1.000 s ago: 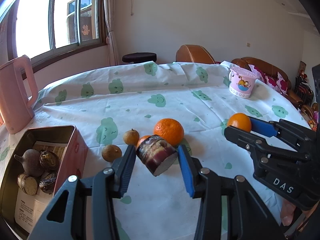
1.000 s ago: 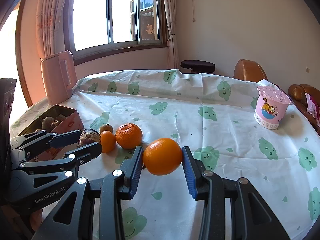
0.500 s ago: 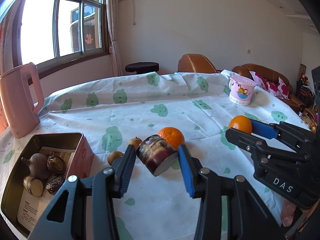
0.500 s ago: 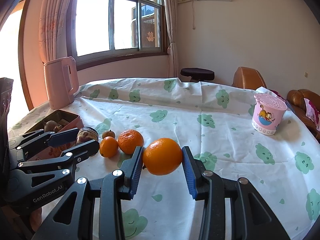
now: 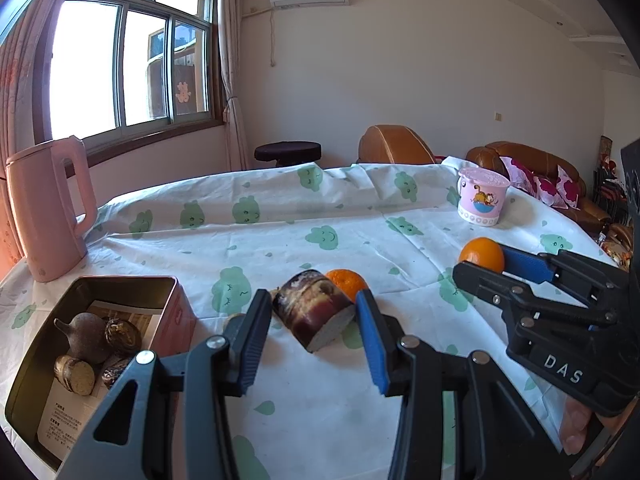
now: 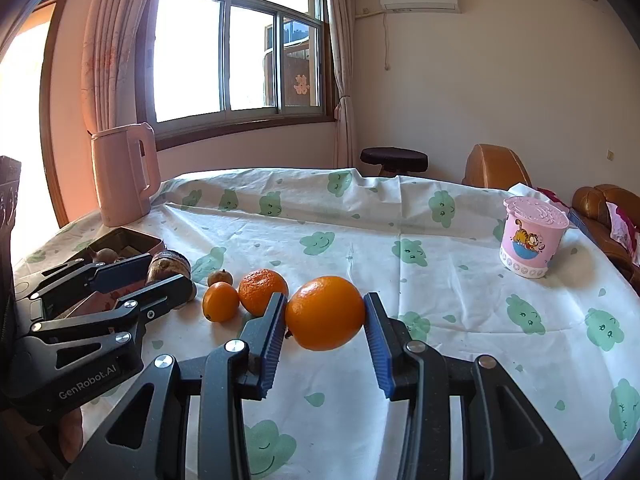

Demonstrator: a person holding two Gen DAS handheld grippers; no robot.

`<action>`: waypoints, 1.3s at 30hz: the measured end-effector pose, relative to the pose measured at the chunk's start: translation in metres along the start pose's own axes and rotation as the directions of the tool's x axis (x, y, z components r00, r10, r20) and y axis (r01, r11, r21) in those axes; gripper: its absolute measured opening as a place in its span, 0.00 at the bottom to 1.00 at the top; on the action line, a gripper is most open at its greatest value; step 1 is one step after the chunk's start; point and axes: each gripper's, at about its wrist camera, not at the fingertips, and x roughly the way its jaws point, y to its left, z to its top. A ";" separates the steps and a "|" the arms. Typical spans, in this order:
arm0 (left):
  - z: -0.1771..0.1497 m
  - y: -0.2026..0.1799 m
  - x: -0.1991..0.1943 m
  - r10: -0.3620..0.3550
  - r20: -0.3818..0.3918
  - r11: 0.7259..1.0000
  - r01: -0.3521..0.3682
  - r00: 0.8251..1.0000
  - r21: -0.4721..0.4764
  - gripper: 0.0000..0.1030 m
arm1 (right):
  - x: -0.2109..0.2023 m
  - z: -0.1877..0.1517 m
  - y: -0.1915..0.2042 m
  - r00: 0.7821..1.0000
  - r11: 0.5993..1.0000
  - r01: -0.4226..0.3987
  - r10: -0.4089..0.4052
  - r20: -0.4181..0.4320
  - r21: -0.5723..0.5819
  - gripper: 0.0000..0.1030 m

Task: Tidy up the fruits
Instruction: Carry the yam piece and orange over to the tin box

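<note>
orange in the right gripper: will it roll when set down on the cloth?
Probably. The orange is round and smooth, held only at its two sides by the right gripper, so nothing flat would stop it. The tablecloth looks soft and wrinkled, which may slow it. Release low.

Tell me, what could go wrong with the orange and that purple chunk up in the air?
The orange is round and smooth, pinched only at its sides by the right gripper, so it might slip out and roll across the cloth. The purple chunk sits tilted in the left gripper and could twist loose. The tin already holds several pieces, so dropping it in might knock them.
</note>
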 end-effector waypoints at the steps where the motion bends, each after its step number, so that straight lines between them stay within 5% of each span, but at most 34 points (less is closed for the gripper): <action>1: 0.000 0.000 -0.001 0.000 0.005 1.000 0.000 1.000 0.000 0.44 | 0.000 0.000 0.000 1.000 1.000 0.001 -0.001 0.003 0.000 0.40; 39: -0.003 0.003 -0.031 0.054 0.160 0.998 -0.053 0.986 -0.015 0.44 | -0.028 -0.002 0.004 0.989 1.000 0.017 -0.014 0.149 -0.020 0.40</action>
